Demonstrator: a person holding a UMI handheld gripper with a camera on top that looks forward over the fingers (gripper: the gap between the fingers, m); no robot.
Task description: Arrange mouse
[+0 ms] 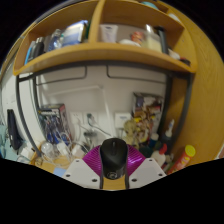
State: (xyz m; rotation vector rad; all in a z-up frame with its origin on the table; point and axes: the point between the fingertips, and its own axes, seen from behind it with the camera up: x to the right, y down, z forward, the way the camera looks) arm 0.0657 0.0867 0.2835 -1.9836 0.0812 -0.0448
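A black computer mouse (pixel 115 156) sits between my gripper's (pixel 115 165) two fingers, its nose pointing away from me. The magenta pads (pixel 96 161) press against both of its sides, so the gripper is shut on the mouse. It is held up in the air, above the cluttered desk, with the wall and shelf beyond it. The underside of the mouse is hidden.
A wooden shelf (pixel 95 55) with books and boxes runs across overhead. Below it the desk back is crowded: bottles and jars (pixel 55 150) to the left, small figures and containers (pixel 140 128) to the right, an orange-capped bottle (pixel 186 155) further right.
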